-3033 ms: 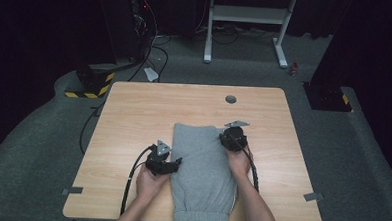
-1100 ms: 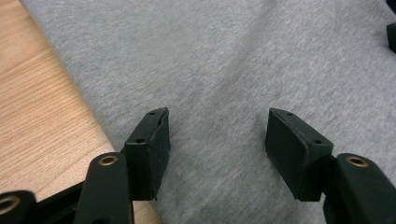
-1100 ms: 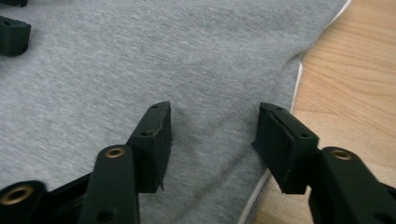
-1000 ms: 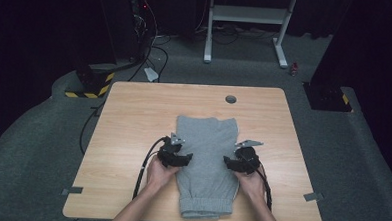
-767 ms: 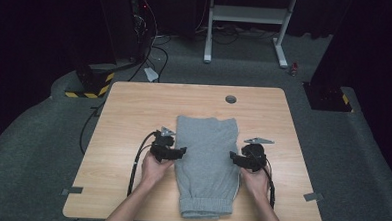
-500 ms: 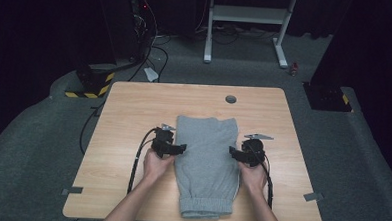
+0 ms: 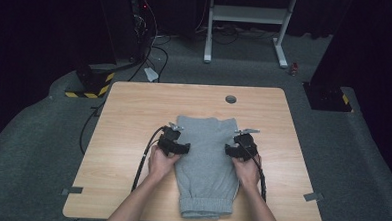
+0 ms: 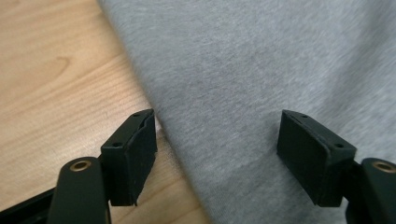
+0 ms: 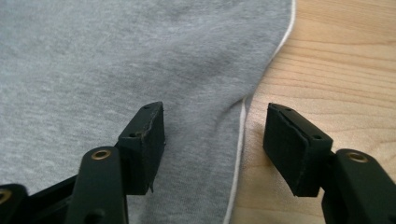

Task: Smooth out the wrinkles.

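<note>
A folded grey garment [image 7: 207, 161] with a ribbed hem toward the person lies flat on the wooden table [image 7: 134, 113]. My left gripper [image 7: 185, 149] is at its left edge and my right gripper [image 7: 230, 151] at its right edge, both pointing inward. In the left gripper view the left gripper [image 8: 217, 154] straddles the cloth edge [image 8: 154, 116], one jaw over wood and one over fabric. The right gripper [image 9: 215, 149] straddles the other edge, where a white cord [image 9: 240, 140] runs. Both pairs of jaws have just been opening and press on nothing.
A round cable hole [image 7: 230, 99] sits near the table's far edge. The left gripper's black cable [image 7: 144, 161] trails to the front edge. Beyond the table are a white desk frame [image 7: 248, 22] and a yellow-black striped box [image 7: 87, 88] on the carpet.
Both grippers have slid a little farther from the person along the garment's sides, and their jaws stand wider. Since three seconds ago the garment lies fully on the table.
</note>
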Action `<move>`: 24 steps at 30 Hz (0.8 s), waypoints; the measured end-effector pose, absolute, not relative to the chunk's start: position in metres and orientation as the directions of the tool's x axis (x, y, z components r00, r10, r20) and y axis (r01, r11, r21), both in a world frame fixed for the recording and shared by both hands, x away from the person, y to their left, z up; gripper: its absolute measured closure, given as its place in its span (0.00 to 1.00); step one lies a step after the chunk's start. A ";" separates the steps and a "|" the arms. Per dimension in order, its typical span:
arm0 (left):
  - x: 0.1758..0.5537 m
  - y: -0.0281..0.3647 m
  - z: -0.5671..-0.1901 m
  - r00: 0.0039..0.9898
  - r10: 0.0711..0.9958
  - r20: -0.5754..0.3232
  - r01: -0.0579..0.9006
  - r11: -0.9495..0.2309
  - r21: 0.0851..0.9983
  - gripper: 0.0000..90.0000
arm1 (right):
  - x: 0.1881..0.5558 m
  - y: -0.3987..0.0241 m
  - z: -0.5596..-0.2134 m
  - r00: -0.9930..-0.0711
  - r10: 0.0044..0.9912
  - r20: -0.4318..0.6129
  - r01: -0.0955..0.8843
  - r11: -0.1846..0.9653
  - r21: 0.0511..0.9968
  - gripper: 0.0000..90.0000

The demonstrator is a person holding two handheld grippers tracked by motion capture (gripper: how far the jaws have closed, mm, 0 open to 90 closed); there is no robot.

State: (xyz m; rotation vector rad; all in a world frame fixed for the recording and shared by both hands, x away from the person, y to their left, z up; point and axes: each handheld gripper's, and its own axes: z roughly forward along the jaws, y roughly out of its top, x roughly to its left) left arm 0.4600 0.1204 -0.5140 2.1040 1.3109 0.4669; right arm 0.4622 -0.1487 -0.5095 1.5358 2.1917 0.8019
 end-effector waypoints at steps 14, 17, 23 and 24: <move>0.461 0.125 -0.514 0.509 0.858 -0.074 0.652 -0.327 0.684 0.85 | 0.462 -0.150 -0.508 -0.445 0.893 0.063 0.715 0.312 0.625 0.82; 0.462 0.126 -0.513 0.511 0.854 -0.100 0.661 -0.316 0.681 0.89 | 0.462 -0.151 -0.508 -0.450 0.890 0.074 0.717 0.311 0.624 0.85; 0.467 0.137 -0.514 0.500 0.840 -0.210 0.702 -0.251 0.666 0.91 | 0.464 -0.156 -0.508 -0.422 0.892 0.162 0.752 0.244 0.612 0.89; 0.467 0.138 -0.513 0.501 0.837 -0.219 0.703 -0.245 0.668 0.91 | 0.464 -0.157 -0.507 -0.417 0.891 0.177 0.758 0.233 0.609 0.89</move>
